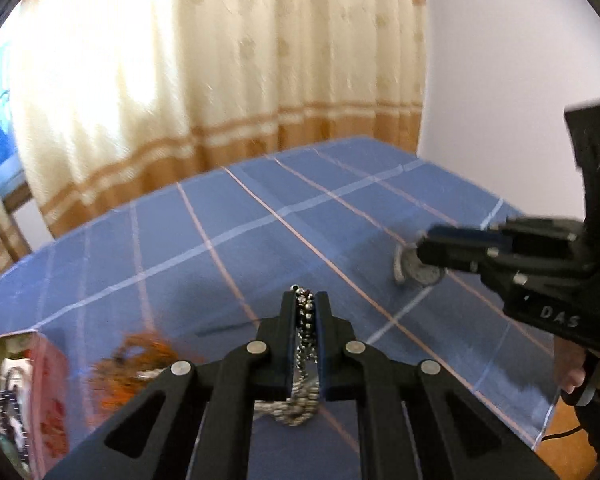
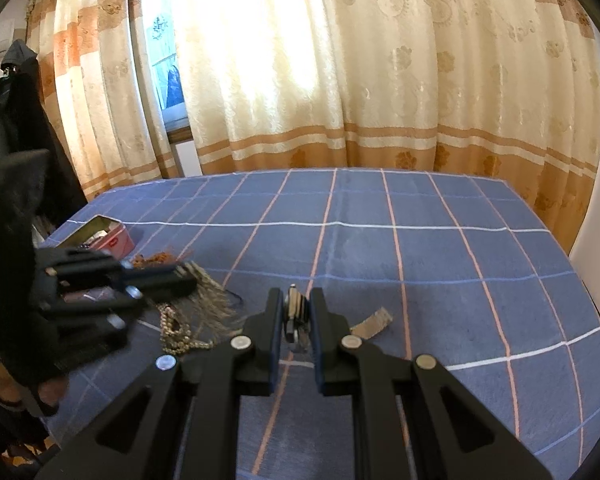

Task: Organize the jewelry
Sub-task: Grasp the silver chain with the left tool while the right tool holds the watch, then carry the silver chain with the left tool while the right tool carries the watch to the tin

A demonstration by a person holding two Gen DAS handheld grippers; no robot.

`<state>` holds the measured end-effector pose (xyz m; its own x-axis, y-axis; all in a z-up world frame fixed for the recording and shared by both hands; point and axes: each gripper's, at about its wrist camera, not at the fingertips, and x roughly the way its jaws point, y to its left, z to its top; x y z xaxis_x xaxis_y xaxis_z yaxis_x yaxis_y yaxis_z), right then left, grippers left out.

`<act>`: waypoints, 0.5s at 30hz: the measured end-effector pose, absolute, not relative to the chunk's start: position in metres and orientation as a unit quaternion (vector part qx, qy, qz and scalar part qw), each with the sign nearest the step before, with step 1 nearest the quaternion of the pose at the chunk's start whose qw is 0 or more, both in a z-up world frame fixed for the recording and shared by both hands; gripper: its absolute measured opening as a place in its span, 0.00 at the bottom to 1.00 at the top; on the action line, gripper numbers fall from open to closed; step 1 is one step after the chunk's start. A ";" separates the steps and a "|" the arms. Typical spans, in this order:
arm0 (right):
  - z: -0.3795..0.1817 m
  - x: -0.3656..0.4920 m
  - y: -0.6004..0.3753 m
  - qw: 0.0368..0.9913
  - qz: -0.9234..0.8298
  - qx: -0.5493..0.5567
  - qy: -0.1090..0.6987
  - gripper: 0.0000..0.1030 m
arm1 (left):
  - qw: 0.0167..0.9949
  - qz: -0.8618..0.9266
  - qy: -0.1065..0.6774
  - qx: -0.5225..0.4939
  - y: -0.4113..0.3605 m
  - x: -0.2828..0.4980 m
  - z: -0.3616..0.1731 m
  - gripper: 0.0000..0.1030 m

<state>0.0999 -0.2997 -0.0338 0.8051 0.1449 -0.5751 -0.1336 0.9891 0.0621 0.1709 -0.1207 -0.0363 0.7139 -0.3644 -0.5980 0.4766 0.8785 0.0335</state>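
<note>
Between left hand-held gripper (image 1: 305, 308) fingers, pinched silver beaded chain necklace (image 1: 305, 320); right hand-held gripper (image 2: 296, 312) pinches silver metal wristwatch (image 2: 296, 314). Left of it, open red tin box (image 2: 108, 236) holds some pieces; orange beads (image 2: 156, 258) remain out.

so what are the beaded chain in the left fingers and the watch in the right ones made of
Beaded chain: looks like polished metal, since the small round beads glint silver. Watch: likely steel, with a grey shiny case and a ribbed band. Blur leaves both uncertain.
</note>
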 end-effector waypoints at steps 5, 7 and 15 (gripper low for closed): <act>-0.024 0.100 -0.285 0.951 0.083 -0.001 0.298 0.15 | 0.937 -0.205 0.272 0.076 -0.090 0.164 -0.012 0.07; -0.020 0.101 -0.276 0.951 0.089 -0.006 0.296 0.15 | 0.942 -0.197 0.262 0.070 -0.076 0.159 -0.003 0.07; -0.004 0.111 -0.238 0.951 0.118 -0.028 0.284 0.15 | 0.960 -0.151 0.230 0.060 -0.030 0.143 0.018 0.07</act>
